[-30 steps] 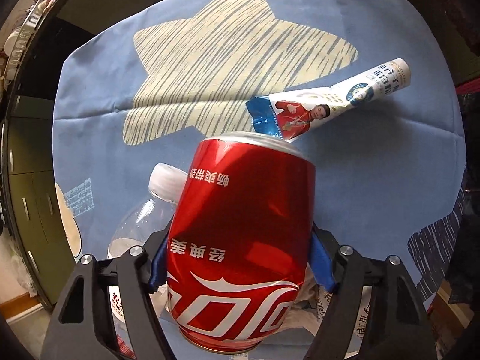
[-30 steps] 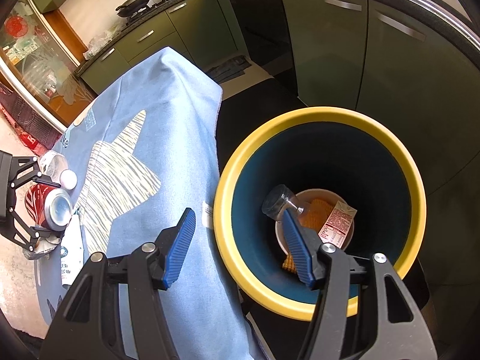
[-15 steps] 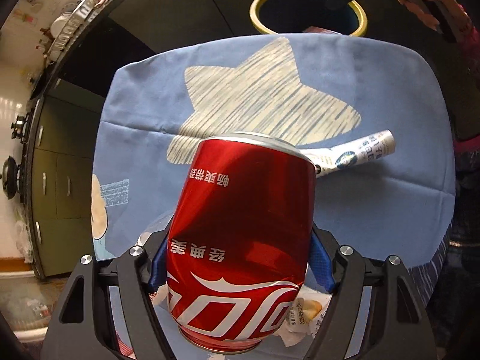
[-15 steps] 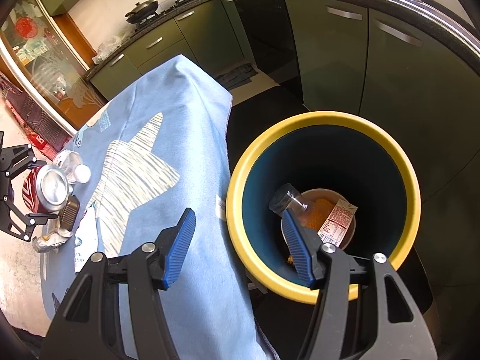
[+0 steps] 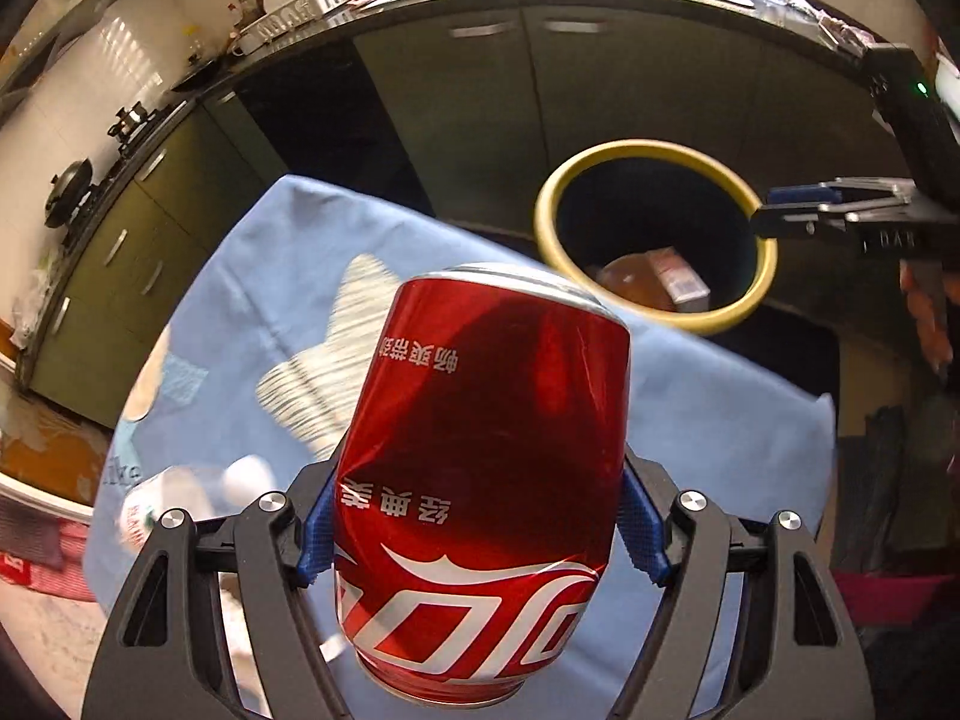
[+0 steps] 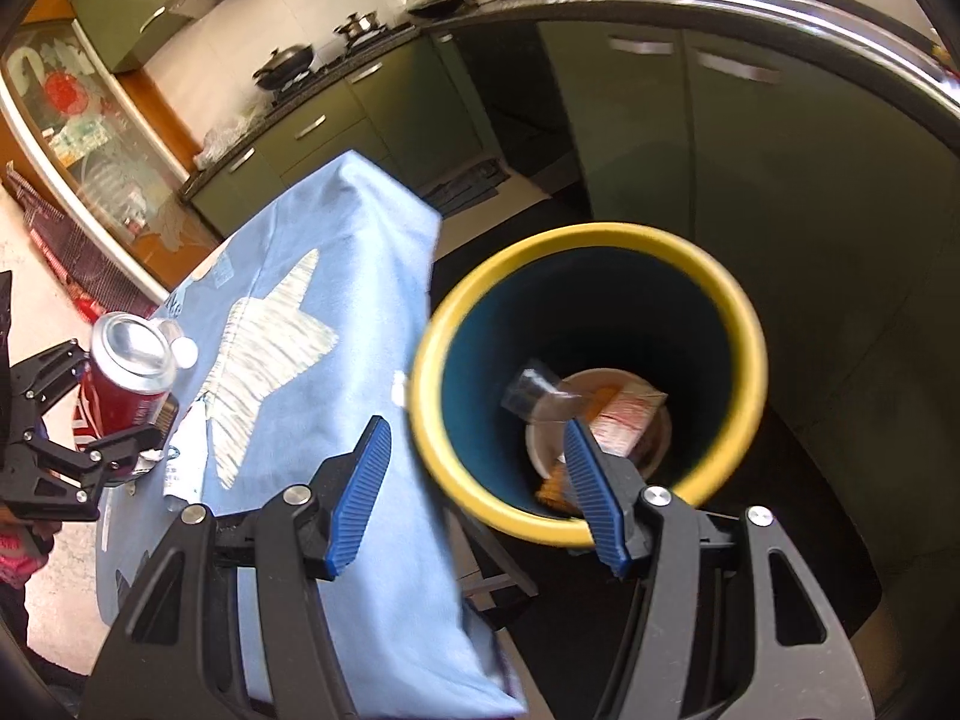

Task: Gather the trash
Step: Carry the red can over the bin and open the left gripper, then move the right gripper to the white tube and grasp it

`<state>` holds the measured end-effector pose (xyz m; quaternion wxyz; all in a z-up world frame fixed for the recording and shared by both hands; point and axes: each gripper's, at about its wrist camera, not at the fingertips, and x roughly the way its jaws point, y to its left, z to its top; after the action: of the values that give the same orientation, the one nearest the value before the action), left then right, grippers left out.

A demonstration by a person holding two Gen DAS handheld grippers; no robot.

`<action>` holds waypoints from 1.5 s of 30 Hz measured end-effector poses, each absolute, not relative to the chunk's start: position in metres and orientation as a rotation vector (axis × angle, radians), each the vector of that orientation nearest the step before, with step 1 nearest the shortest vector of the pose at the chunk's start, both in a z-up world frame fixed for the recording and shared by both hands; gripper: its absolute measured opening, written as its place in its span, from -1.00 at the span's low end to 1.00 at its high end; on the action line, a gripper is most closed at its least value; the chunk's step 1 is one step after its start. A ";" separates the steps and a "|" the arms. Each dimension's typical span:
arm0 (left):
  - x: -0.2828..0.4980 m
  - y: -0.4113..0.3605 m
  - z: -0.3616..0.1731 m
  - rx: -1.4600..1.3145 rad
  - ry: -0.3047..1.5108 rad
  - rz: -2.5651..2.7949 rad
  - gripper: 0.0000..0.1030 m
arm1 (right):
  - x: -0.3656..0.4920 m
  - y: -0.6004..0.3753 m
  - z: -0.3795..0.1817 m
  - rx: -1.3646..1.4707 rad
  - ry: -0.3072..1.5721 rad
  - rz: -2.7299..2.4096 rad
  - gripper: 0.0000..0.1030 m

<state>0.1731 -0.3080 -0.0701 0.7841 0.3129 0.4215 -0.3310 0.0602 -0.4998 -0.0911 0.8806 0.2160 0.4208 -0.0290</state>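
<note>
A dented red cola can [image 5: 480,468] is clamped between the blue pads of my left gripper [image 5: 480,534], held above the blue star-print tablecloth [image 5: 288,300]. The right wrist view shows the same can [image 6: 129,384] from its silver top, at the table's far left. Beyond the table's edge stands a yellow-rimmed bin [image 5: 654,150] with a bowl, a clear bottle and a packet inside. My right gripper [image 6: 477,450] hangs open and empty over the gap between cloth and bin [image 6: 594,234]. A plastic bottle [image 5: 174,498] and a printed wrapper [image 6: 180,456] lie on the cloth.
Green kitchen cabinets [image 6: 750,138] and a dark counter curve behind the bin, close to it. A stove with pots [image 6: 288,63] sits at the back left. The floor around the bin is dark. A pink sleeve [image 6: 18,558] shows beside the left gripper.
My left gripper has risen with the can, rolled and swung toward the bin, which now fills the upper right of its view. The right gripper has drifted back from the bin, still open.
</note>
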 end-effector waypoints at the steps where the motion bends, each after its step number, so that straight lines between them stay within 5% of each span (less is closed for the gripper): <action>1: 0.170 -0.320 -0.071 0.673 0.909 -0.728 0.44 | 0.055 -0.504 -0.091 0.449 0.871 -0.074 0.11; 19: 0.191 -0.527 -0.107 0.578 0.983 -0.823 0.44 | -0.011 -0.574 -0.101 0.523 0.809 -0.240 0.12; 23: 0.204 -0.536 -0.113 0.543 0.981 -0.772 0.69 | -0.012 -0.569 -0.101 0.517 0.806 -0.233 0.15; 32: 0.179 -0.446 -0.050 0.325 0.894 -0.810 0.78 | -0.002 -0.558 -0.105 0.492 0.833 -0.215 0.15; 45: 0.117 -0.200 -0.008 0.099 0.712 -0.498 0.88 | 0.042 -0.476 -0.103 0.377 0.898 -0.062 0.15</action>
<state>0.1166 -0.1995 -0.0084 0.9060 0.0477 0.3446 -0.2411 0.0422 -0.4755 -0.1033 0.8834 0.1813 0.4312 -0.0298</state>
